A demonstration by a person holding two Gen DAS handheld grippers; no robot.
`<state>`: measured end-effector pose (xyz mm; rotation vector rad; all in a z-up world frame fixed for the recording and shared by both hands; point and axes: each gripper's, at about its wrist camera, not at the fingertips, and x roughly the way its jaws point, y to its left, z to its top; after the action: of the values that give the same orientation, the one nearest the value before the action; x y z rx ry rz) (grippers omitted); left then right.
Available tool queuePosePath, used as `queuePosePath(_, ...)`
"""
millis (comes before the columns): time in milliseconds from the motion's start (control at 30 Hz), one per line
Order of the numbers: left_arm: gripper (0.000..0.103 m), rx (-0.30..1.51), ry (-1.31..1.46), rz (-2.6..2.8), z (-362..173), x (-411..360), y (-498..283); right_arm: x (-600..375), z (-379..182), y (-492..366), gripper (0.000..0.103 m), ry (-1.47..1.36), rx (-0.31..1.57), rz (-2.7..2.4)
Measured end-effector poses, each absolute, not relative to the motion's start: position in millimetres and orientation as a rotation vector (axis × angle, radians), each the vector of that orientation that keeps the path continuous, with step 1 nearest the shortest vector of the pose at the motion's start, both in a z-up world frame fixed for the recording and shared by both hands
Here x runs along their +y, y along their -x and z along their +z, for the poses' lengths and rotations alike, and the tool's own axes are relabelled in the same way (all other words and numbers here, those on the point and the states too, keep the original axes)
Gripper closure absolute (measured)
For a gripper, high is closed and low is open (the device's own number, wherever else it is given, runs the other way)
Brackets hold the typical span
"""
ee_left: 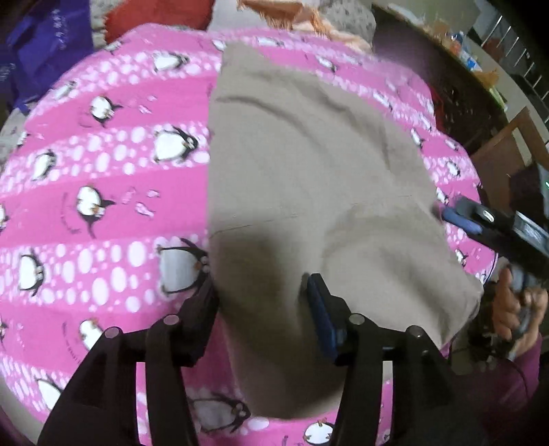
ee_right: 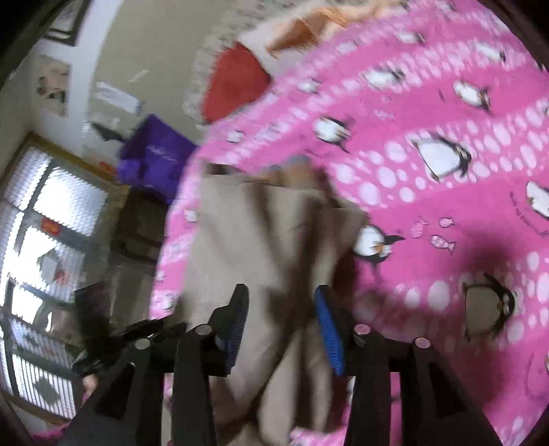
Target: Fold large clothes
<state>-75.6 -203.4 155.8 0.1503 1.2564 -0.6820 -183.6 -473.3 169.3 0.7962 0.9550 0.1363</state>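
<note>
One beige garment [ee_left: 308, 164] lies spread on a pink blanket [ee_left: 103, 206] printed with penguins and white dots. The cloth is plain and mostly flat, with a few soft creases across its middle and a straight left edge; in the left wrist view it runs from the far side of the blanket down to the near edge. In the right wrist view the same garment [ee_right: 260, 233] shows layered folds and a bunched far end.

Two tongs are in view. The left tongs [ee_left: 260, 291] hover over the near part of the garment with their jaws apart, nothing clamped between them. The right tongs [ee_right: 281, 302] also stand apart above the folded cloth, their blue pads clear of it. In the left wrist view the right tongs [ee_left: 456, 214] reach in at the garment's right edge, held by one hand [ee_left: 514, 308].

Beyond the blanket lie one red cloth [ee_right: 236, 82], one orange cloth [ee_right: 308, 27] and one purple bag [ee_right: 154, 151].
</note>
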Motion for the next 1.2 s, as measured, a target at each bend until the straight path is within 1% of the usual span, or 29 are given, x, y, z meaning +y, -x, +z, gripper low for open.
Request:
queuePosePath(33,0.048,1.231,-0.135,-0.679,162,-200,77,-465,179,188,0.045,-0.771,0.957,0.16)
queuePosePath(67,0.046,1.21,-0.128,-0.675,165,-198,77,-455,187,192,0.041,-0.735,0.967,0.184)
queuePosePath(200,0.045,1.156,-0.143,-0.663,175,-198,89,-403,202,200,0.041,-0.559,0.988,0.247)
queuePosePath(233,0.042,1.163,-0.138,-0.671,173,-195,94,-393,201,199,0.042,-0.529,0.985,0.253)
queuePosePath(267,0.04,1.176,-0.136,-0.676,169,-195,97,-384,196,200,0.049,-0.477,0.995,0.239)
queuePosePath(300,0.04,1.198,-0.137,-0.672,161,-197,99,-379,188,199,0.057,-0.429,1.027,0.209)
queuePosePath(333,0.04,1.222,-0.143,-0.661,154,-198,100,-375,179,201,0.084,-0.384,1.064,0.172)
queuePosePath(367,0.039,1.239,-0.138,-0.655,148,-199,103,-374,167,199,0.088,-0.353,1.102,0.132)
queuePosePath(400,0.039,1.248,-0.12,-0.652,142,-199,104,-379,159,199,0.089,-0.382,1.107,0.123)
queuePosePath(467,0.03,1.253,-0.088,-0.641,134,-196,108,-389,139,205,0.091,-0.458,1.126,0.103)
queuePosePath(600,0.03,1.279,-0.041,-0.616,129,-195,110,-390,128,216,0.091,-0.462,1.161,0.091)
queuePosePath(667,0.03,1.26,-0.047,-0.605,135,-195,111,-390,136,219,0.089,-0.455,1.15,0.097)
queuePosePath(700,0.03,1.243,-0.058,-0.596,139,-195,111,-390,140,219,0.085,-0.454,1.149,0.096)
queuePosePath(733,0.03,1.217,-0.073,-0.58,144,-195,112,-391,145,223,0.078,-0.447,1.151,0.093)
queuePosePath(767,0.03,1.196,-0.082,-0.567,147,-195,112,-391,154,225,0.075,-0.432,1.151,0.077)
queuePosePath(833,0.03,1.146,-0.098,-0.533,157,-194,113,-389,167,228,0.06,-0.434,1.13,0.073)
queuePosePath(933,0.029,1.07,-0.113,-0.501,170,-192,116,-388,184,227,0.053,-0.416,1.084,0.045)
queuePosePath(1000,0.027,1.041,-0.109,-0.489,177,-192,116,-383,196,225,0.049,-0.383,1.053,0.009)
queuePosePath(1067,0.025,1.021,-0.094,-0.476,184,-191,117,-378,205,223,0.041,-0.352,1.016,-0.038)
queuePosePath(1100,0.024,1.008,-0.085,-0.472,187,-189,117,-377,207,221,0.04,-0.345,1.004,-0.055)
queuePosePath(1133,0.02,0.998,-0.083,-0.466,189,-189,118,-375,210,220,0.039,-0.341,0.989,-0.074)
queuePosePath(1200,0.019,0.987,-0.08,-0.46,192,-188,118,-373,212,217,0.036,-0.342,0.974,-0.107)
